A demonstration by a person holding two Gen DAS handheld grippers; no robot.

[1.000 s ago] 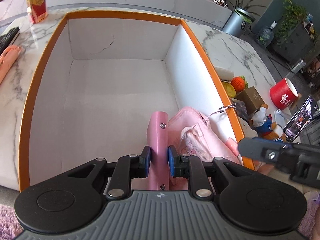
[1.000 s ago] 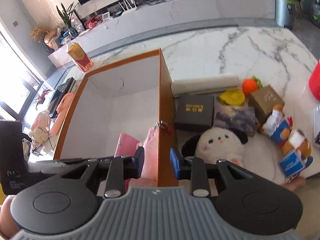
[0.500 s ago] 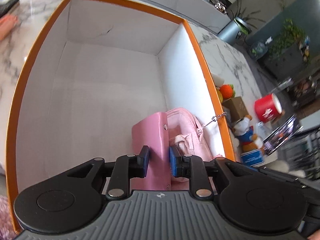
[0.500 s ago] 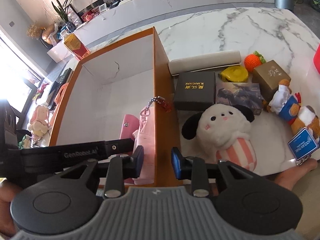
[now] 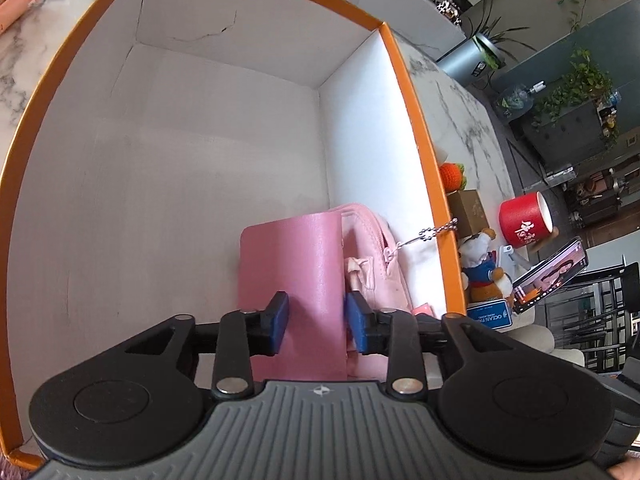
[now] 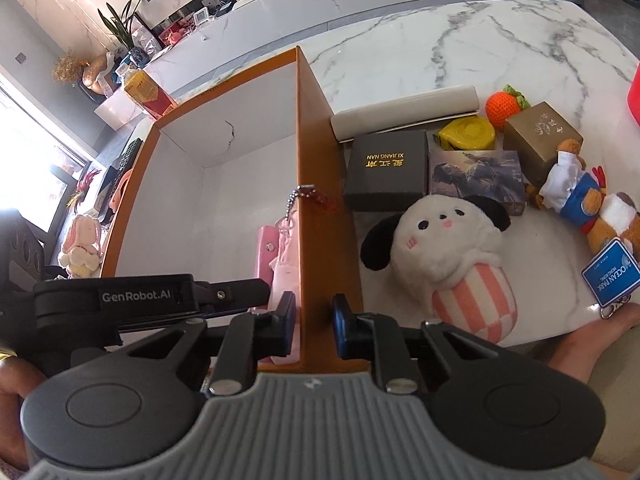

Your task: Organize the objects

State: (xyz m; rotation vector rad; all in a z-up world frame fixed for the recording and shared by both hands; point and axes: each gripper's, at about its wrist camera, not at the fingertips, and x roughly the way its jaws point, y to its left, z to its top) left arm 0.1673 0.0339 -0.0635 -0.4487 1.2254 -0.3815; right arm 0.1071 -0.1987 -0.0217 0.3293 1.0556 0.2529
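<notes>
- The pink case (image 5: 294, 276) lies inside the box (image 5: 430, 184), near its right wall and close to the near end, with the pink pouch (image 5: 376, 256) squeezed between it and that wall.
- Our left gripper (image 5: 313, 326) sits low in the box with its blue pads either side of the case; the jaws stand apart by about the case's width, and we cannot tell whether they are pinching it or have just let go.
- We judge this to be the placing step: the case looks set down beside the pouch, so the good move is to open fully, lift straight up, and not drag the case or snag the pouch's strap.
- The pouch's bead chain (image 6: 295, 196) hangs over the box's right wall, its red charm outside; we should keep the pads clear of it when leaving.
- Our right gripper (image 6: 314, 330) straddles the box's right wall at the near end, jaws at a narrow gap with the wall between them; contact with the wall is unclear, so we cannot say it is holding.
- Right of the box, on the marble, wait the dog plush (image 6: 444, 252), a black carton (image 6: 386, 170), a picture box (image 6: 476, 174) and a bear toy (image 6: 576, 188).
- The near edge of the case and pouch is hidden behind the gripper body in both views, and whether the case lies flat or leans on the pouch is hard to make out.
</notes>
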